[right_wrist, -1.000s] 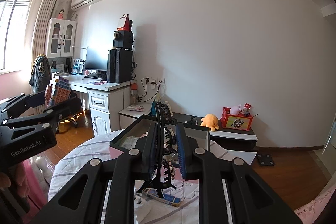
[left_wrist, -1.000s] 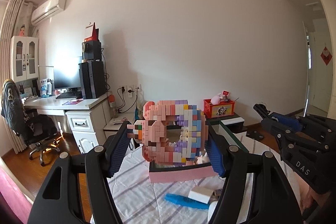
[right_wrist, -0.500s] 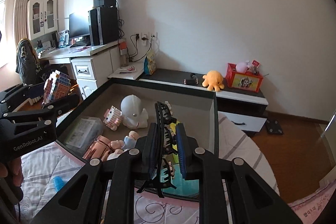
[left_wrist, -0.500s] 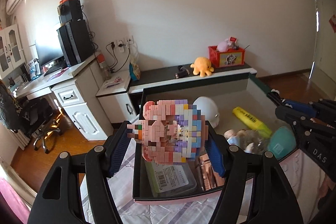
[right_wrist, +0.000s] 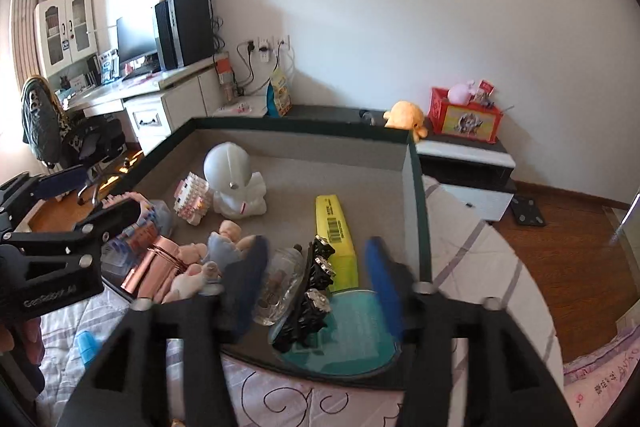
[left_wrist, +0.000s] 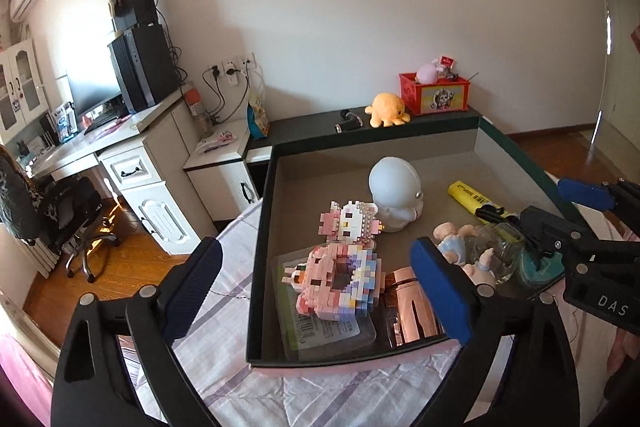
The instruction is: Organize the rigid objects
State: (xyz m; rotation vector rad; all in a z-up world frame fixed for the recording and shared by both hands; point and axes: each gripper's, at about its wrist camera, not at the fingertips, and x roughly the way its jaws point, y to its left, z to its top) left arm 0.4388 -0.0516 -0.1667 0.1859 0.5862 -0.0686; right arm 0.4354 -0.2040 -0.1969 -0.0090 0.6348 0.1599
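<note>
A dark open box (left_wrist: 262, 227) sits on the bed. Inside it, a pink and pastel brick ring (left_wrist: 336, 281) lies on a clear packet, just beyond my open, empty left gripper (left_wrist: 316, 291). My right gripper (right_wrist: 316, 283) is open too. A black jewelled hair clip (right_wrist: 314, 291) lies below it on a teal disc (right_wrist: 352, 331). The right gripper also shows in the left wrist view (left_wrist: 560, 211), at the box's right side.
The box (right_wrist: 416, 187) also holds a white round figure (left_wrist: 394, 187), a small pink brick figure (left_wrist: 348, 221), a yellow tube (right_wrist: 334, 227), a baby doll (right_wrist: 224, 243), a glass jar (right_wrist: 280, 279) and a copper cylinder (left_wrist: 410, 303). A blue item (right_wrist: 86, 345) lies on the bedsheet.
Both grippers came down over the box and opened. The brick ring left my left gripper and now lies in the box. The hair clip left my right gripper and lies on the teal disc.
</note>
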